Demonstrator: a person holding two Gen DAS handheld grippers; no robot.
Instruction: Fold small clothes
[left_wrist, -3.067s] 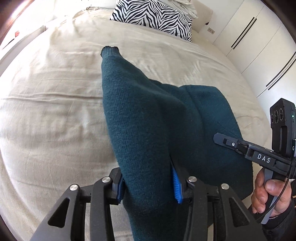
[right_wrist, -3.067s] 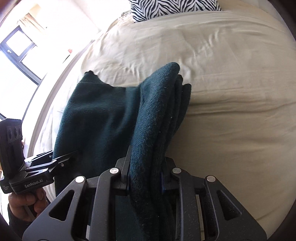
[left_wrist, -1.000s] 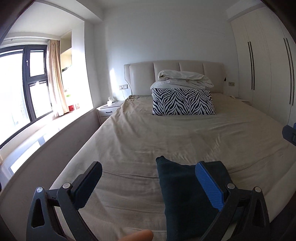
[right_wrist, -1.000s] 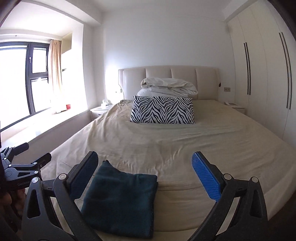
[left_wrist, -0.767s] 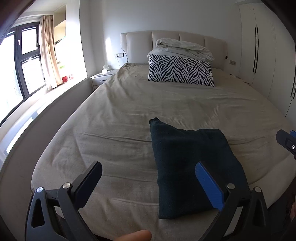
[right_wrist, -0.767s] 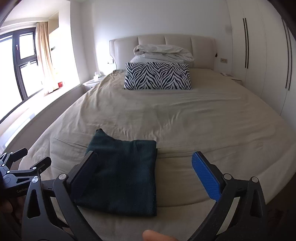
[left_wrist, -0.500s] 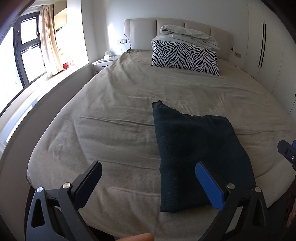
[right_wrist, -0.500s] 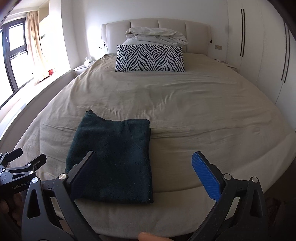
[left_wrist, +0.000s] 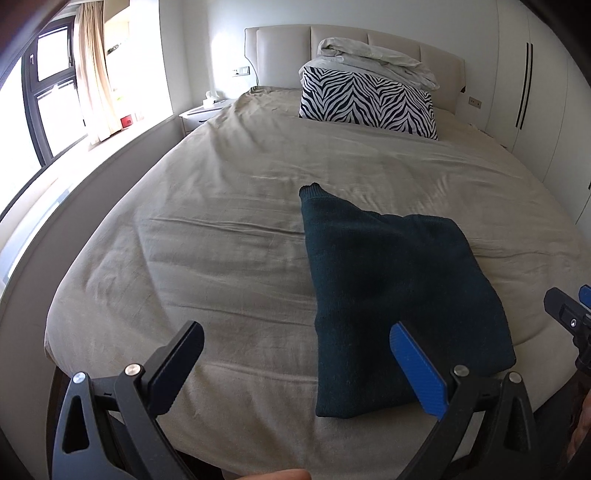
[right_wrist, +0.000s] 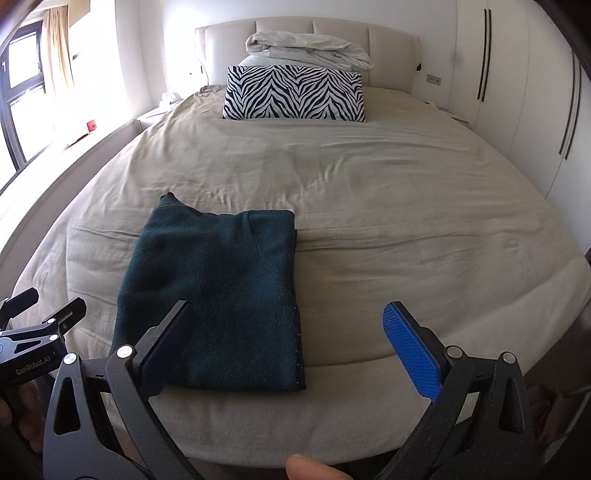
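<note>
A dark teal knit sweater (left_wrist: 391, 295) lies folded into a flat rectangle near the foot edge of the beige bed (left_wrist: 229, 236). One ribbed cuff or corner sticks out at its far left. It also shows in the right wrist view (right_wrist: 218, 288). My left gripper (left_wrist: 295, 365) is open and empty, held back from the bed's foot edge, left of the sweater. My right gripper (right_wrist: 284, 343) is open and empty, held above the foot edge at the sweater's near right corner. The left gripper also shows at the left edge of the right wrist view (right_wrist: 40, 317).
A zebra-print pillow (right_wrist: 293, 94) and a bundled white duvet (right_wrist: 308, 48) sit at the headboard. Windows with a curtain (left_wrist: 92, 74) and a nightstand are on the left. White wardrobe doors (right_wrist: 517, 92) line the right wall.
Both grippers held the sweater three seconds ago, then let go and opened. Over the last second both views tilted down toward the bed, and the folded sweater lies still.
</note>
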